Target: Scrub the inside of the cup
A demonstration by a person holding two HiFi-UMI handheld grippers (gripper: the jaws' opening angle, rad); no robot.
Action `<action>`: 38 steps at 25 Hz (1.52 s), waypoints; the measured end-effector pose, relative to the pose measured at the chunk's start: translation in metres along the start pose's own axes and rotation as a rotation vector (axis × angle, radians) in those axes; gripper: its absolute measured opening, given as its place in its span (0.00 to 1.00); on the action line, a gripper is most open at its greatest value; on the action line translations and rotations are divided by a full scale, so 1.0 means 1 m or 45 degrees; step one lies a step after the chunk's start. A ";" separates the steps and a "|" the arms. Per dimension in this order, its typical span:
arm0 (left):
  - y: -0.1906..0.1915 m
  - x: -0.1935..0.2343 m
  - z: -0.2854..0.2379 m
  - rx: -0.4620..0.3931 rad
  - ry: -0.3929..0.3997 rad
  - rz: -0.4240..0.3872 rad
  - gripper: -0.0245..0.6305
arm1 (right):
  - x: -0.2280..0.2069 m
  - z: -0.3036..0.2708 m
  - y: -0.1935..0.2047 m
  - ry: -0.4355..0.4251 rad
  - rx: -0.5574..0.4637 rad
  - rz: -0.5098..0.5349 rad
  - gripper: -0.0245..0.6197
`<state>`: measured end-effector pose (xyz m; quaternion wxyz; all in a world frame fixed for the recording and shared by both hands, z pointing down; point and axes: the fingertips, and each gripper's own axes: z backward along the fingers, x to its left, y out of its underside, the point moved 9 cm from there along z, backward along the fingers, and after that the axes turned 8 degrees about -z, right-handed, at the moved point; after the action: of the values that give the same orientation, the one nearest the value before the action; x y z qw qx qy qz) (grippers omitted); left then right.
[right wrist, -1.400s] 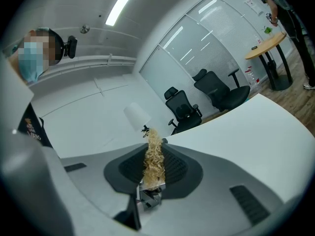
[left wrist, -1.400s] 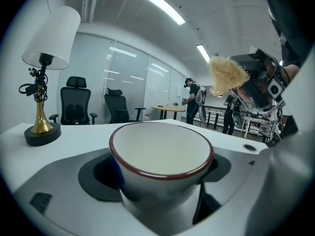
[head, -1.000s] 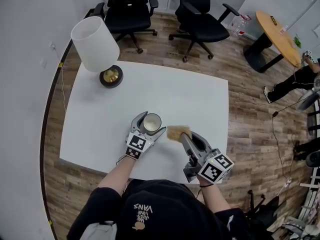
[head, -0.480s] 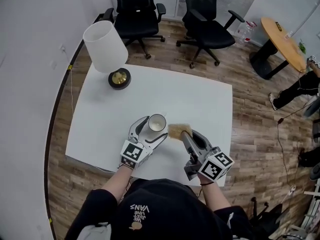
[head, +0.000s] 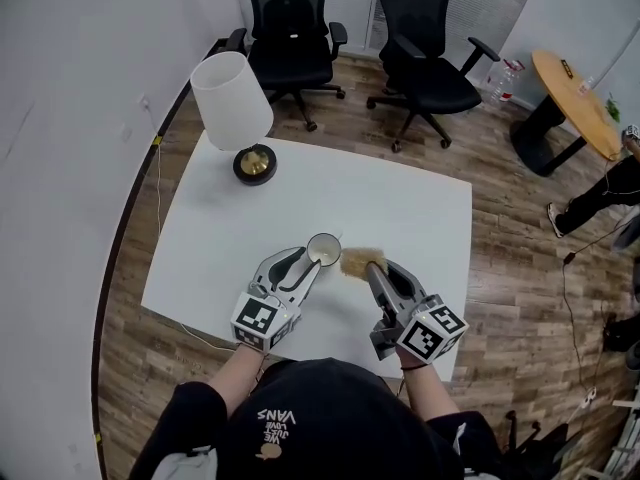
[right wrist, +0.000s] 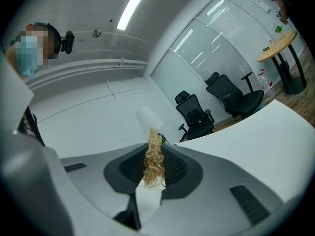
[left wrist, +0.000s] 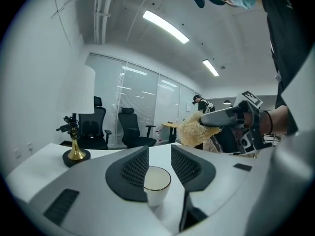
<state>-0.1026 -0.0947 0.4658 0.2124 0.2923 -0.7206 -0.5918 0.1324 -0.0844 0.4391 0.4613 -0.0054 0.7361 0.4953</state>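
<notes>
A white cup (head: 323,250) with a thin gold rim is held off the white table (head: 410,208), its mouth tipped toward the right. My left gripper (head: 318,259) has just been closing and is shut on the cup; in the left gripper view the cup (left wrist: 156,183) sits between the dark pads (left wrist: 133,170), near their base. My right gripper (head: 363,266) is shut on a straw-coloured fibre scrubber (head: 358,260), which hangs just right of the cup's mouth. In the right gripper view the scrubber (right wrist: 154,157) is squeezed between the jaws. The cup's inside looks pale and bare.
A lamp with a white shade (head: 232,88) and brass base (head: 255,163) stands at the table's far left corner. Two black office chairs (head: 290,38) are behind the table. A round wooden table (head: 578,88) and a person's legs (head: 600,193) are at the right.
The left gripper's jaws closed on the cup and raised it off the table, bringing it closer to the scrubber. The right gripper stayed put.
</notes>
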 end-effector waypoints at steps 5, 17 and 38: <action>-0.015 0.000 0.013 0.008 -0.023 0.024 0.11 | 0.004 -0.004 0.001 0.013 0.020 0.082 0.15; -0.031 -0.002 0.025 -0.015 -0.017 0.077 0.05 | 0.010 -0.008 0.003 0.002 0.055 0.188 0.15; -0.034 -0.008 0.031 -0.016 -0.041 0.058 0.05 | 0.016 -0.010 0.008 0.070 0.182 0.343 0.15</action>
<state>-0.1111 -0.0714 0.4264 0.2160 0.2651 -0.7266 -0.5959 0.1131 -0.0804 0.4348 0.3693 0.1126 0.7759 0.4989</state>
